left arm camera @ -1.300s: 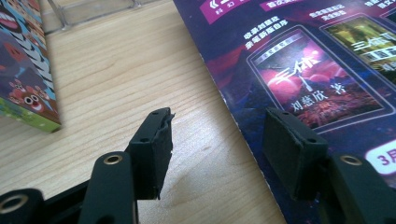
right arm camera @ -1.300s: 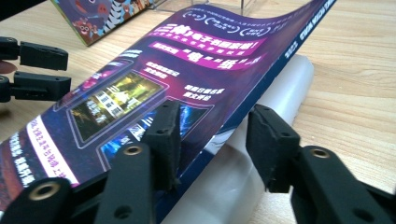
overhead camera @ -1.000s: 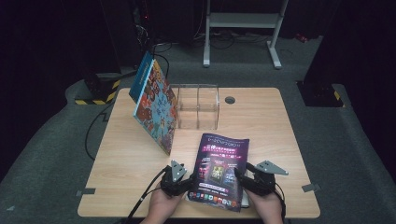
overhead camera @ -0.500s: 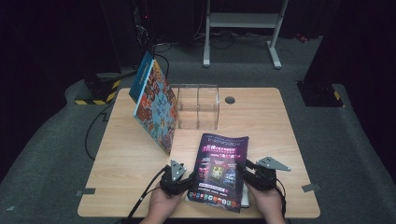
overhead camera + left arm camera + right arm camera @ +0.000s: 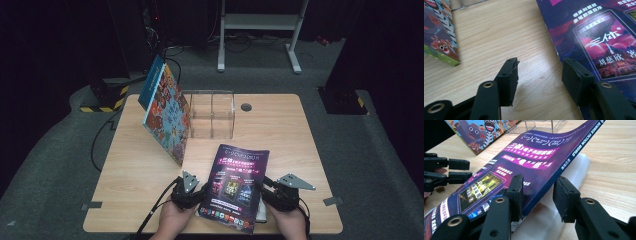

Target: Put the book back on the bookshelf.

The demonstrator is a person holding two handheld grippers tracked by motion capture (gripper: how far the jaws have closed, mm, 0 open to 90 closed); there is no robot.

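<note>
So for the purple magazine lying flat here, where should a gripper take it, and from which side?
Probably at the spine edge of the purple magazine, coming in low from the right. In the right gripper view that edge is bowed up off the table, so one jaw can slip under it; the right gripper already straddles it. The left edge lies flat.

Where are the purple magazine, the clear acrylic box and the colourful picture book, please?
purple magazine (image 5: pixel 235 185), high view, middle of its cover.
clear acrylic box (image 5: pixel 212 117), high view, its front wall.
colourful picture book (image 5: pixel 167 117), high view, middle of its front cover.
</note>
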